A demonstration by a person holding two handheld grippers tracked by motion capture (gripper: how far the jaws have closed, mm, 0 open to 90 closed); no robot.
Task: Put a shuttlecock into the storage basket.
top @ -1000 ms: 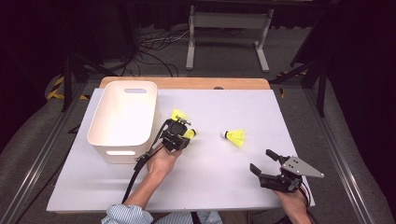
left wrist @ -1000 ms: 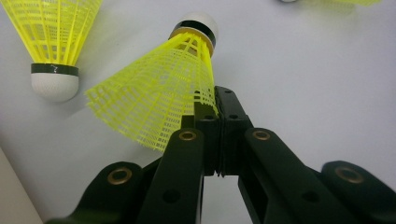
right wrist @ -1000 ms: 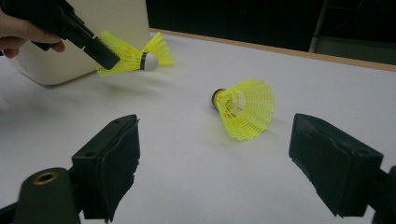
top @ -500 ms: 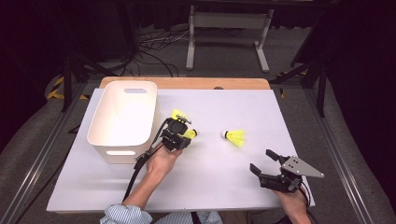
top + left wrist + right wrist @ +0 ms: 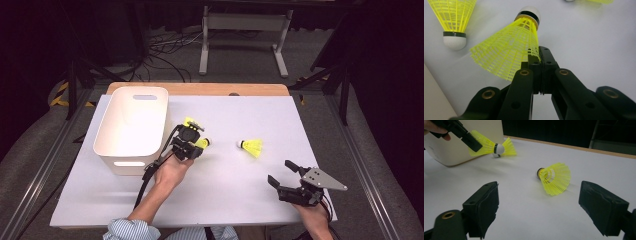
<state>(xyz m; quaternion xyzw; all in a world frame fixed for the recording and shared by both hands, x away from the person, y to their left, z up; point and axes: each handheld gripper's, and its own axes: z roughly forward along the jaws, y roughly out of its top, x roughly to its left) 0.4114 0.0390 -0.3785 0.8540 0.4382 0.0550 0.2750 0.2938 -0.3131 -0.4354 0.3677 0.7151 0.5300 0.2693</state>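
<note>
My left gripper is shut on the skirt edge of a yellow shuttlecock, whose white cork points away from the jaws. In the high view this left gripper sits just right of the white basket with the held shuttlecock low over the table. A second yellow shuttlecock lies just beyond it. A third shuttlecock lies at mid-table, straight ahead of my right gripper. The right gripper stands open near the front right edge, nothing between its pads.
The white mat covers a wooden table whose far edge shows as a brown strip. The deep basket's wall stands right behind the left gripper. Cables and a metal stand lie on the floor beyond.
</note>
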